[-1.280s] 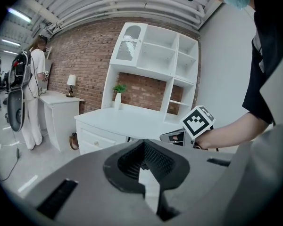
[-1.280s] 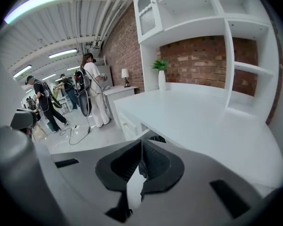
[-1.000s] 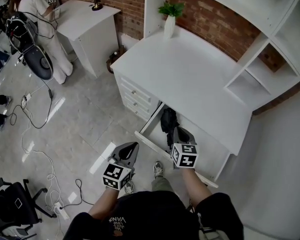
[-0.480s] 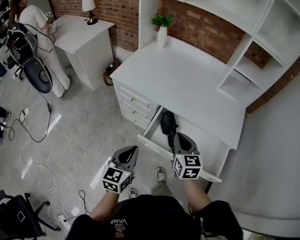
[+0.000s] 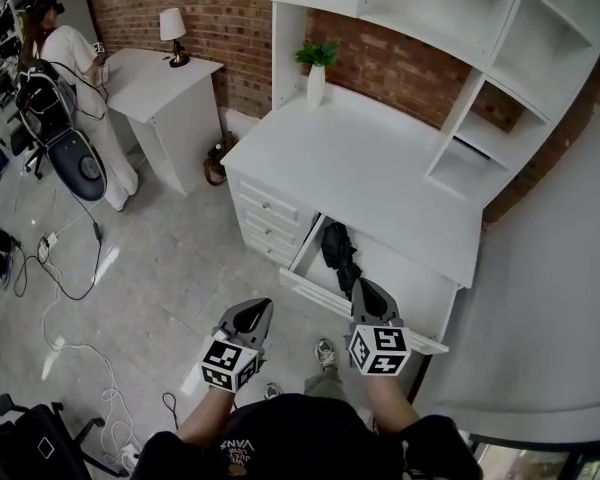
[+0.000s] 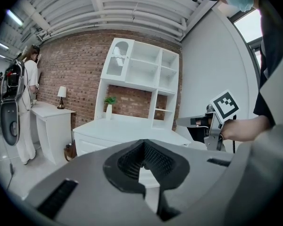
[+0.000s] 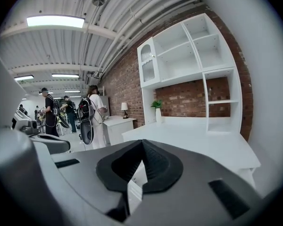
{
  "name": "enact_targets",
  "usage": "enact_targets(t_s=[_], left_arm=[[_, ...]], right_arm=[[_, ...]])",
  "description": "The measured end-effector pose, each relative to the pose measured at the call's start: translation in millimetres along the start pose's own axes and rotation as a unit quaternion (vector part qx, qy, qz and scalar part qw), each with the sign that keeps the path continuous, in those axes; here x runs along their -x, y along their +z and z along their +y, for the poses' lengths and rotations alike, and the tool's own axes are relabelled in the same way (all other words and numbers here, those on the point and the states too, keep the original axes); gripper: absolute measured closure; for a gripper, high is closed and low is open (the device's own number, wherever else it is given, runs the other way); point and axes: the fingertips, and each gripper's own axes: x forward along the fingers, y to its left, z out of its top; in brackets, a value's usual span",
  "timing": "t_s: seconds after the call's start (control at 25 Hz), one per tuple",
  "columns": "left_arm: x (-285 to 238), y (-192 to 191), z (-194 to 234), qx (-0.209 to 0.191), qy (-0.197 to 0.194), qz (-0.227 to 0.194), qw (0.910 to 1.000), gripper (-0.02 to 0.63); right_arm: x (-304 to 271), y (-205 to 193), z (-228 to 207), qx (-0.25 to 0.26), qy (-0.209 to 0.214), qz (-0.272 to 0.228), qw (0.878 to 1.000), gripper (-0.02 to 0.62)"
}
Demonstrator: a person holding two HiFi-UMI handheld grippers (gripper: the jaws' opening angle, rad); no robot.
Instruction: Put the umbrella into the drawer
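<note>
The black folded fabric umbrella [image 5: 338, 253] already lies inside the open white wooden drawer [image 5: 315, 290], which juts out of the white desk [image 5: 380, 168] towards the lower middle of the head view. It sits in the left part of the drawer. Its long axis runs from the upper left down to the lower right, roughly from the back of the drawer towards its front panel, and the lower end stops just short of that panel.

The right gripper [image 5: 365, 290] hovers at the drawer's front edge, its tip just below and to the right of the umbrella's near end, apart from it. Its tongs are clenched together with nothing between them. The left gripper [image 5: 258, 310] hangs further left, over the grey floor and clear of the drawer, likewise clenched and empty.

With the umbrella stowed, what seems left is to push the drawer closed. The right hand is plainly the nearer one. The front panel runs across its line of reach, and the push would go towards the upper right of the frame, along the umbrella's length.
</note>
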Motion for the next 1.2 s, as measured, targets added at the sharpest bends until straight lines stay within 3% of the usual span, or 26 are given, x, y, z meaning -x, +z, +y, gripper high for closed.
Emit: enact_targets(t_s=[0.68, 1.2], left_arm=[[65.0, -18.9, -4.3, -0.006, -0.013, -0.002, 0.9999, 0.6], [77.6, -30.9, -13.3, -0.002, -0.018, 0.004, 0.9998, 0.6]], right_arm=[[70.1, -24.3, 44.0, -0.004, -0.018, -0.006, 1.0, 0.595], [90.0, -46.4, 46.9, -0.002, -0.019, 0.017, 1.0, 0.595]])
